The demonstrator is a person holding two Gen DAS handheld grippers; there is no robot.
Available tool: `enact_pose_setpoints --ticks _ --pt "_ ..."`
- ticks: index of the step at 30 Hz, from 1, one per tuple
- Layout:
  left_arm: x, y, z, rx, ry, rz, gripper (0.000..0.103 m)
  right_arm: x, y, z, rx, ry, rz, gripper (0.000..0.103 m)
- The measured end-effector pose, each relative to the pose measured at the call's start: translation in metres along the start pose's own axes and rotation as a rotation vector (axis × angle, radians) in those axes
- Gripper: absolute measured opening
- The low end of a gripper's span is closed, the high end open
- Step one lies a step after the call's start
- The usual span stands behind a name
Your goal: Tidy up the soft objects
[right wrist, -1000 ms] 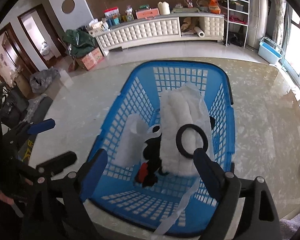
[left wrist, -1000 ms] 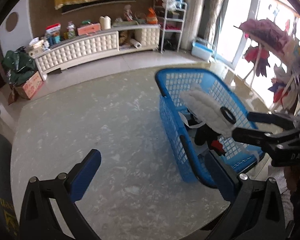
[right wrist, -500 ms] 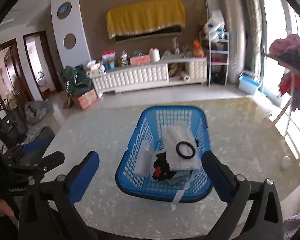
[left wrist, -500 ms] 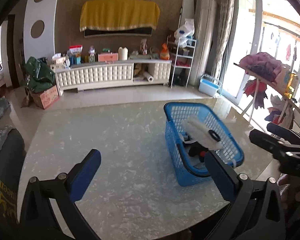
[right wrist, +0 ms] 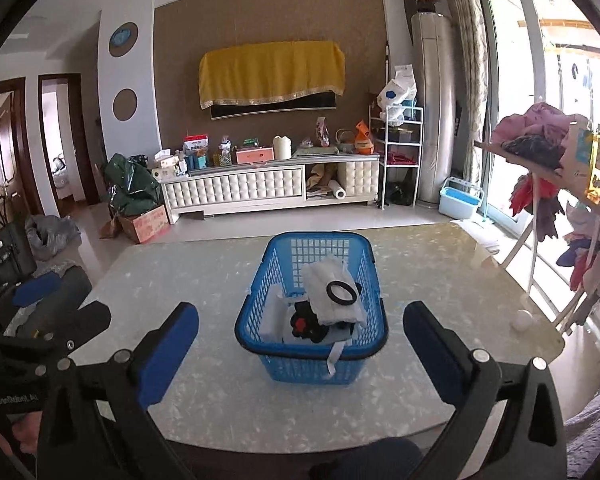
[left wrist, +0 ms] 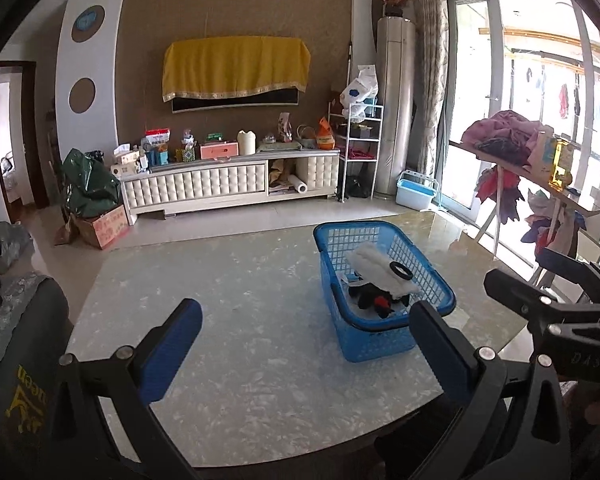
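Observation:
A blue plastic basket stands on the marble table, and it also shows in the left wrist view. Inside lie a white fluffy cloth with a black ring on top, a black soft toy with a red spot and a white strap that hangs over the front rim. The cloth shows in the left wrist view too. My left gripper is open and empty, back from the basket. My right gripper is open and empty, in front of the basket.
A small white ball lies near the table's right edge. A rack with hanging clothes stands to the right. A white TV cabinet lines the far wall. A dark bag sits at the table's left.
Both grippers have pulled back and up from the basket, so it looks smaller and farther. The white cloth with the ring stays in the basket.

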State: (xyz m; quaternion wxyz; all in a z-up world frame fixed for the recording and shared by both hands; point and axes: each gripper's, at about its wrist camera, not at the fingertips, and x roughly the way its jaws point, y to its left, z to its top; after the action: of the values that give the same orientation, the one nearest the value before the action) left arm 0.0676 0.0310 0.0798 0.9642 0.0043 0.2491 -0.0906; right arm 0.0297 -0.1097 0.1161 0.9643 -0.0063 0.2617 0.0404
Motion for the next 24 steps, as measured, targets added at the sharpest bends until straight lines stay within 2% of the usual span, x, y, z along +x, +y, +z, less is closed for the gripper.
enact_pose_setpoints --ticks 11,24 --pt "-0.019 -0.011 -0.001 0.040 -0.033 0.025 0.103 -0.002 -0.005 -0.004 -0.005 -0.025 0.012 0.103" --pt "-0.020 -0.014 -0.004 0.045 -0.006 0.004 0.103 -0.006 -0.003 -0.015 -0.010 -0.014 0.016 0.103"
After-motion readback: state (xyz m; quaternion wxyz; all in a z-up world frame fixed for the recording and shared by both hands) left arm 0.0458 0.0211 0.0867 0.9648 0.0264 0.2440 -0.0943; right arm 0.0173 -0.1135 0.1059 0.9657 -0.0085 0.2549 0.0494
